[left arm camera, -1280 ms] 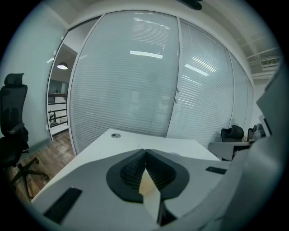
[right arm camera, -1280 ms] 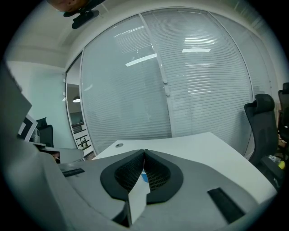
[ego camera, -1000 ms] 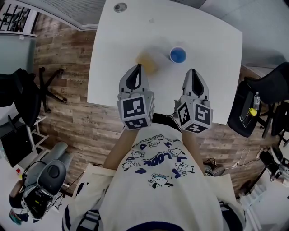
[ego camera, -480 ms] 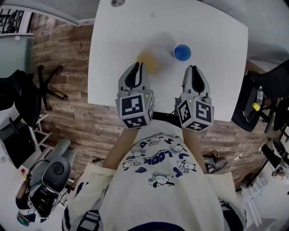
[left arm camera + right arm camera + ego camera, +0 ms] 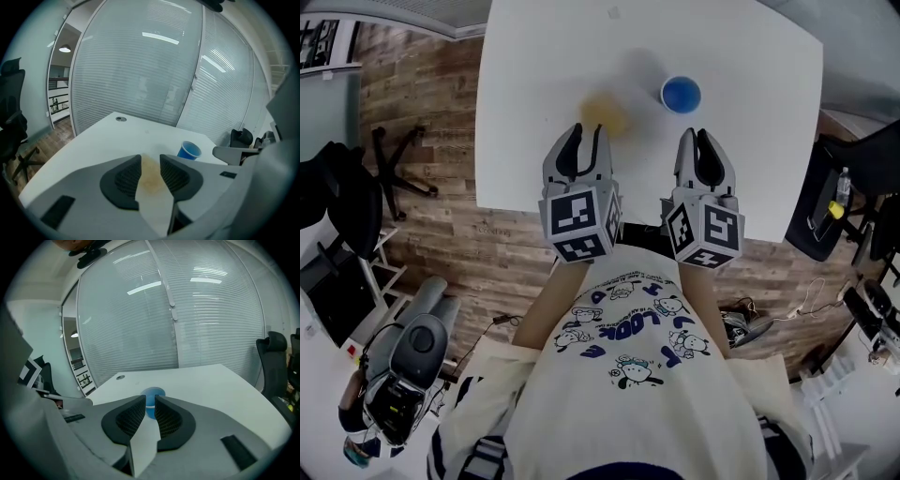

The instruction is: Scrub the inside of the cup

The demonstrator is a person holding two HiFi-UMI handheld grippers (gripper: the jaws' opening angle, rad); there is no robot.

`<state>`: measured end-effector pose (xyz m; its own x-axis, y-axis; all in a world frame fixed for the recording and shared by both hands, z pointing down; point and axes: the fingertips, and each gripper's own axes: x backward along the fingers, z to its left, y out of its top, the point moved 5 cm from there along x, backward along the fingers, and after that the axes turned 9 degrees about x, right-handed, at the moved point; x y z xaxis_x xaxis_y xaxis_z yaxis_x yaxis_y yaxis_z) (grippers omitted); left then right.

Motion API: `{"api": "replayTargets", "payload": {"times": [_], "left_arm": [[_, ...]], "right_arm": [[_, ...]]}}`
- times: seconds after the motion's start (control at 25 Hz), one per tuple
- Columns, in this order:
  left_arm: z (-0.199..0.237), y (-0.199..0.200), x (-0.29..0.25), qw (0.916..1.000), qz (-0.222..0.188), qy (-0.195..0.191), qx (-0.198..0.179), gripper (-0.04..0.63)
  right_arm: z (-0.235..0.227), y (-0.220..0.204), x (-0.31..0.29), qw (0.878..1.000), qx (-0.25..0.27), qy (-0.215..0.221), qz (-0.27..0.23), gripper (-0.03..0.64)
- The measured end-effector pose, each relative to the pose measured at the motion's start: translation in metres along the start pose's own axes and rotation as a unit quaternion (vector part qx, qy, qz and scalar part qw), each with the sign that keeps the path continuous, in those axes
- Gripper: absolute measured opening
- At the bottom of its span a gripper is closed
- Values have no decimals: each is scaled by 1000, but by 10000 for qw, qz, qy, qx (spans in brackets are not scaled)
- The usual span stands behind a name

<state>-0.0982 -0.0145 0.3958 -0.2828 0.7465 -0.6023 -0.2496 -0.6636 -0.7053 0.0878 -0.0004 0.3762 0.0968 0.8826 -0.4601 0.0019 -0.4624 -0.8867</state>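
A blue cup (image 5: pixel 681 94) stands upright on the white table (image 5: pixel 534 141), beyond my right gripper (image 5: pixel 697 141). In the right gripper view the cup (image 5: pixel 153 392) shows just past the gripper (image 5: pixel 150 399); the jaws have just been opening, to a narrow gap with nothing in it. My left gripper (image 5: pixel 584 141) hangs over the near part of the table, its jaws also just opened, empty. A blurry yellowish-brown patch (image 5: pixel 605 112) lies on the table ahead of it. In the left gripper view that patch (image 5: pixel 151 176) shows between the jaws of the gripper (image 5: pixel 150 159), with the cup (image 5: pixel 189 150) off to the right.
A round grommet (image 5: pixel 121 119) sits at the table's far side. Black office chairs stand on the wooden floor to the left (image 5: pixel 356 197) and to the right (image 5: pixel 848 197). A glass wall with blinds (image 5: pixel 154 70) rises behind the table.
The left jaws went from shut to clearly apart. The right jaws parted slightly. Both grippers sit a little further over the table edge in the head view.
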Motion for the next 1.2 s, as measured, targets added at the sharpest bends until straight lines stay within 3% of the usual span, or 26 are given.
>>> {"api": "replayTargets", "payload": {"times": [0.28, 0.84, 1.12, 1.2], "left_arm": [[10, -14, -1, 9986, 267, 147, 432, 179], [-23, -46, -39, 9934, 480, 389, 961, 360], [-18, -47, -55, 9878, 503, 741, 1277, 371], [-15, -48, -59, 9877, 536, 835, 1209, 371]], "right_arm": [[9, -7, -6, 9996, 129, 181, 191, 46], [-33, -20, -11, 9983, 127, 355, 450, 48], [-37, -27, -13, 9976, 104, 408, 558, 48], [-37, -28, -13, 9975, 92, 405, 580, 48]]}}
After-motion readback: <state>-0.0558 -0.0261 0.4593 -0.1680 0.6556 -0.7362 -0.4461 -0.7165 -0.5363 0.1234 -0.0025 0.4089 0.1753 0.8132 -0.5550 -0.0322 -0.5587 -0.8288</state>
